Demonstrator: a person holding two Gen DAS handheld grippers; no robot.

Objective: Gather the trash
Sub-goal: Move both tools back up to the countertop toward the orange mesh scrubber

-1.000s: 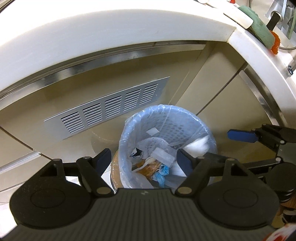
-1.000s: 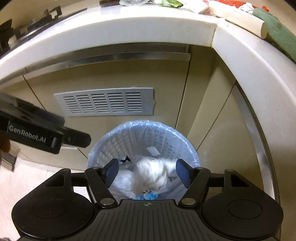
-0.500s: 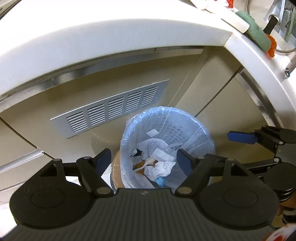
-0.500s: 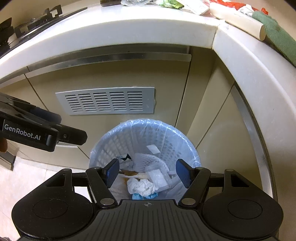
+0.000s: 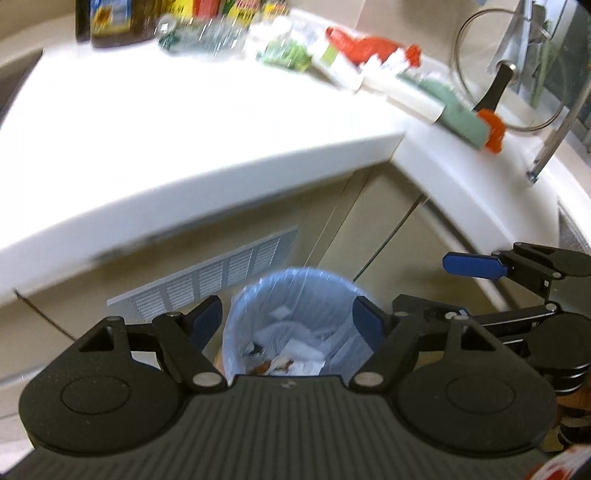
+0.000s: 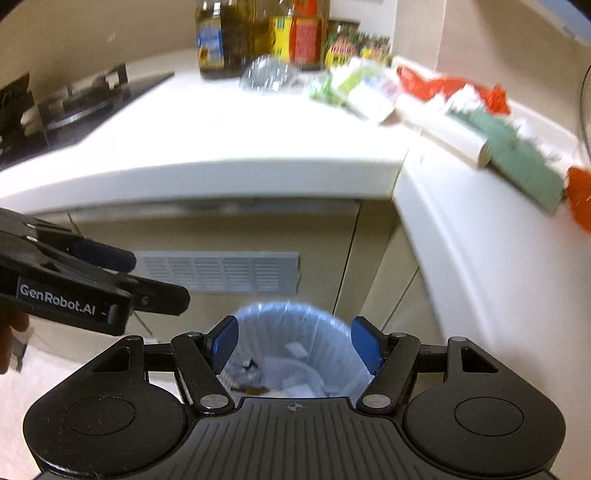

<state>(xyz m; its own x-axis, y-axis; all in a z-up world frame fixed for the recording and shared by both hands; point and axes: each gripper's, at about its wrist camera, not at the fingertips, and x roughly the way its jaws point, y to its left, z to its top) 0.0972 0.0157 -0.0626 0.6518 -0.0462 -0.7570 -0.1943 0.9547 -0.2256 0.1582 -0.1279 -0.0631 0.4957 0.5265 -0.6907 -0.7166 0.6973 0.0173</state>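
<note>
A blue-lined trash bin [image 5: 295,295] holding crumpled white paper and scraps stands on the floor by the cabinet corner; it also shows in the right wrist view [image 6: 291,325]. My left gripper [image 5: 288,321] is open and empty above the bin. My right gripper [image 6: 297,341] is open and empty above the bin too. On the white counter [image 5: 166,122] lie wrappers: a green packet [image 5: 288,55], red plastic [image 5: 362,44] and a crumpled clear bag [image 6: 267,74]. The right gripper also shows at the right of the left wrist view [image 5: 476,280].
Bottles and jars [image 6: 258,33] stand at the counter's back. A green cloth [image 6: 517,155] and a paper roll [image 6: 443,136] lie on the right counter. A pan lid [image 5: 513,66] leans at the far right. A stove [image 6: 66,107] is at left. A vent grille [image 6: 221,269] is on the cabinet.
A crumpled white paper fell from the right gripper into the bin. Both grippers have since risen and tilted up, bringing the countertop and its wrappers into view.
</note>
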